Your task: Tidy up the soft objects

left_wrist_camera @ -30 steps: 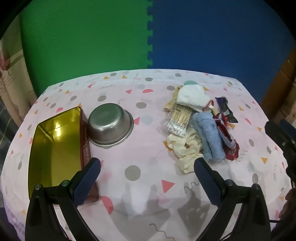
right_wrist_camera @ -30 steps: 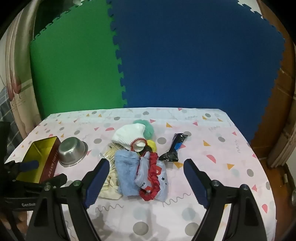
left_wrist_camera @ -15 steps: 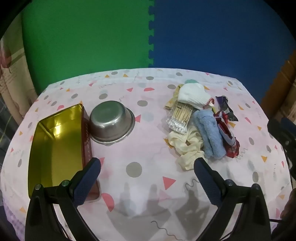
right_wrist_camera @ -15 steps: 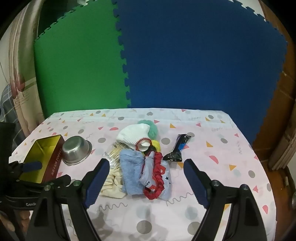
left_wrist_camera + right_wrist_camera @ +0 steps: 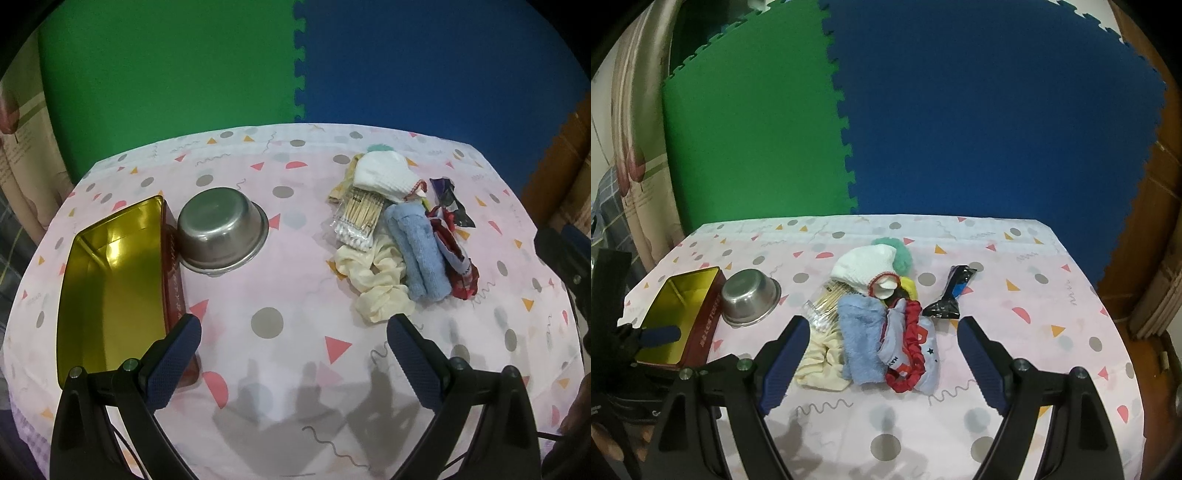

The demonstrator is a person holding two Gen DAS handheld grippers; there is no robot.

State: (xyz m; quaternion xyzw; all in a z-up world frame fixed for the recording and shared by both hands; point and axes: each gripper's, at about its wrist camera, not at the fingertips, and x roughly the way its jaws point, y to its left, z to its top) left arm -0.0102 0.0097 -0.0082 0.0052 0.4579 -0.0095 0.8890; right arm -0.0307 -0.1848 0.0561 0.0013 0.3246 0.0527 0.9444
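Left gripper [image 5: 293, 334] and right gripper [image 5: 882, 334]: jaws spread wide, nothing held, both raised above the patterned tablecloth [image 5: 288, 266]. The soft pile is seen ahead of the right gripper: blue towel [image 5: 858, 341], cream cloth [image 5: 822, 363] partly hidden by a fingertip, red scrunchie [image 5: 910, 356], white knit item [image 5: 866, 267], with a green item [image 5: 903, 253] mostly covered behind. Further left, a gold tin [image 5: 110, 280] is cut off by the left finger, beside a steel bowl [image 5: 221, 232].

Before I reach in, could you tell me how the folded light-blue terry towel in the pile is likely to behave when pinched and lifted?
The folded light-blue terry towel looks soft and thick, so it should compress and grip easily. Pinched at one end, it will probably droop and unfold. It overlaps the cream crumpled cloth, which may drag along.
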